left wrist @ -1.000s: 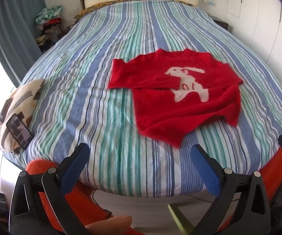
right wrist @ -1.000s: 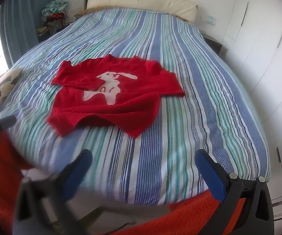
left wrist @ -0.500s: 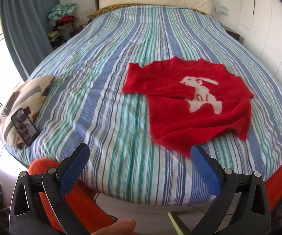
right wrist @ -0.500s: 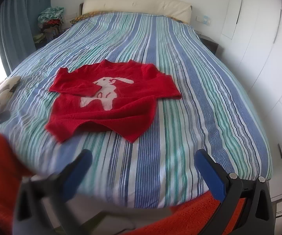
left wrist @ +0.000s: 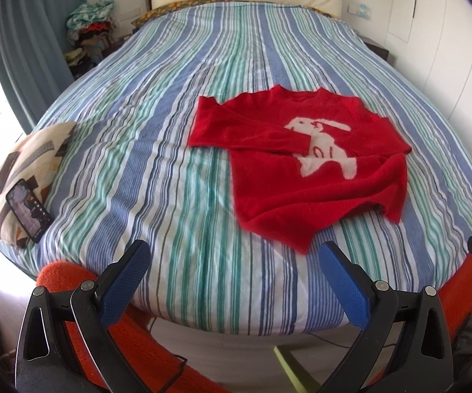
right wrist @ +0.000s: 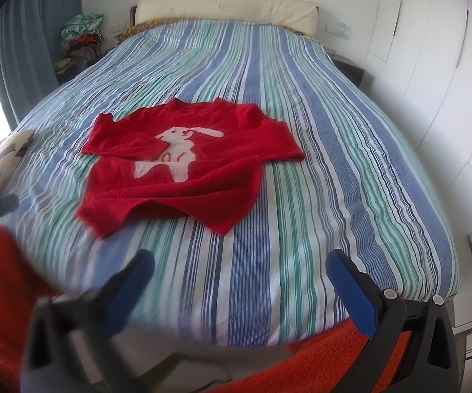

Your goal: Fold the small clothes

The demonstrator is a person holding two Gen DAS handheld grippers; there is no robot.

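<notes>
A small red sweater (left wrist: pixel 304 170) (right wrist: pixel 183 163) with a white rabbit on its front lies on the striped bedspread (left wrist: pixel 186 114) (right wrist: pixel 318 163). One sleeve is folded across its chest and the lower hem is rumpled. My left gripper (left wrist: pixel 234 260) hangs open at the bed's near edge, short of the sweater, with nothing between its blue pads. My right gripper (right wrist: pixel 241 270) is open too, over the near edge to the sweater's right. Its left finger is blurred.
A patterned cushion (left wrist: pixel 26 170) with a phone (left wrist: pixel 28 209) on it lies at the bed's left edge. A clothes pile (left wrist: pixel 88 29) stands by the curtain at the back left. White wardrobe doors (right wrist: pixel 432 98) run along the right. Orange fabric (right wrist: pixel 334 360) lies below the bed.
Both views have drifted a little, so the sweater sits further right in each frame. The sweater itself has not moved, and both grippers have stayed open and empty.
</notes>
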